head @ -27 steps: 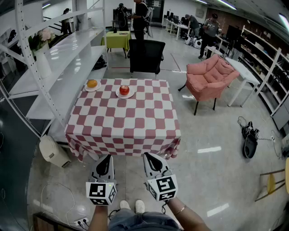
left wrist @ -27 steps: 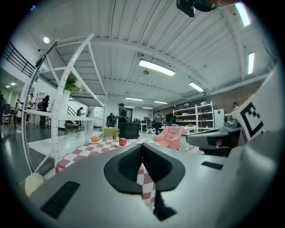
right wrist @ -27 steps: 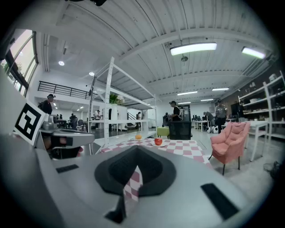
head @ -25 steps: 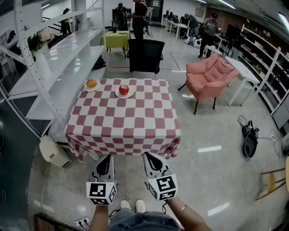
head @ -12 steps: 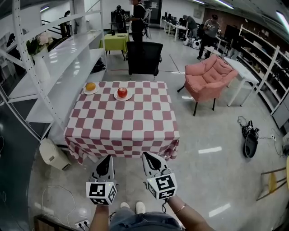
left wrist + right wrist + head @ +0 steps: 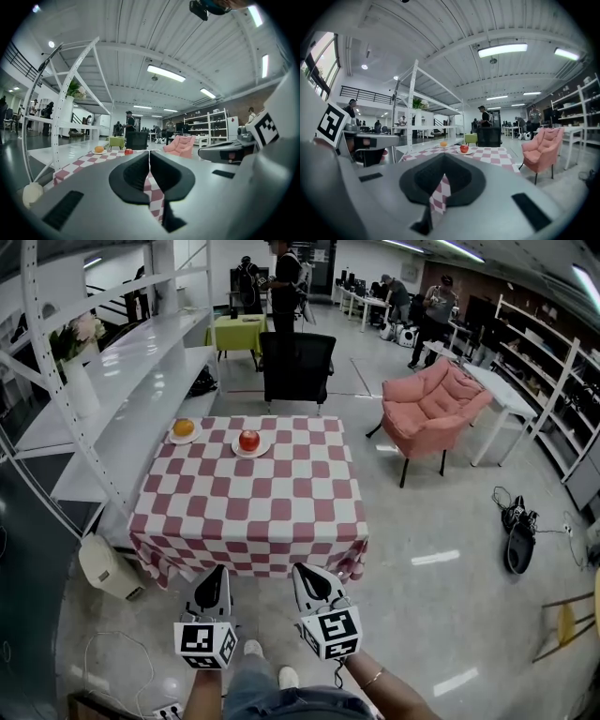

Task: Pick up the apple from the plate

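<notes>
A red apple (image 6: 248, 440) sits on a white plate (image 6: 250, 450) at the far side of a table with a red-and-white checkered cloth (image 6: 253, 507). In front of the table's near edge, above the floor, my left gripper (image 6: 217, 571) and my right gripper (image 6: 302, 571) are side by side. Both are shut and hold nothing. In the left gripper view the apple (image 6: 128, 151) is small and far beyond the shut left gripper (image 6: 149, 154). In the right gripper view the apple (image 6: 464, 148) shows on its plate (image 6: 464, 152), far past the shut right gripper (image 6: 442, 157).
An orange (image 6: 184, 427) lies on a second plate at the table's far left corner. A white shelving rack (image 6: 112, 362) runs along the left. Behind the table are a black office chair (image 6: 297, 362) and a pink armchair (image 6: 431, 404). A beige container (image 6: 103, 568) stands by the table's left leg.
In the head view the table and apple have slid slightly down and left, and the person's feet have shifted. Both grippers stay shut, low in front of the table.
</notes>
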Available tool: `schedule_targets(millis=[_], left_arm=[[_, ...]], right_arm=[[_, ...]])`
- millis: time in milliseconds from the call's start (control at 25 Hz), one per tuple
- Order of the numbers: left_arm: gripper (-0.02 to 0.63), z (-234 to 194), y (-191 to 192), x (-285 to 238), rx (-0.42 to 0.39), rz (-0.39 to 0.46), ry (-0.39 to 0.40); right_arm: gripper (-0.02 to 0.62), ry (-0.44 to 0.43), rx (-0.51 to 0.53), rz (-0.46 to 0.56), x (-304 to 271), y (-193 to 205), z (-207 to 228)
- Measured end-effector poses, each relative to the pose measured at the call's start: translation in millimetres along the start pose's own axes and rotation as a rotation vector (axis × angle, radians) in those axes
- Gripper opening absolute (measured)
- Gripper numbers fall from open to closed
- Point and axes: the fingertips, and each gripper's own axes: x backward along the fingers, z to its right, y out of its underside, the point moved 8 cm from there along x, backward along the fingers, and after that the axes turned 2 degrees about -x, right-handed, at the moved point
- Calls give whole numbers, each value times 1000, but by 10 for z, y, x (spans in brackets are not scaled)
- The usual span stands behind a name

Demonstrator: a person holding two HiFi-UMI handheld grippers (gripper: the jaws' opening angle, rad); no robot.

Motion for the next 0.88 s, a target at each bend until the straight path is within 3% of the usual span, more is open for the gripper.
schedule_targets(millis=[440,880], left_arm=[[20,-305,29,-634,0,-4,28],[20,-1021,153,-1651,4,-45,68]], right_arm=[[9,59,-26,-3,-505,-46,250],[9,113,-32,-42,-1633,-107,441]])
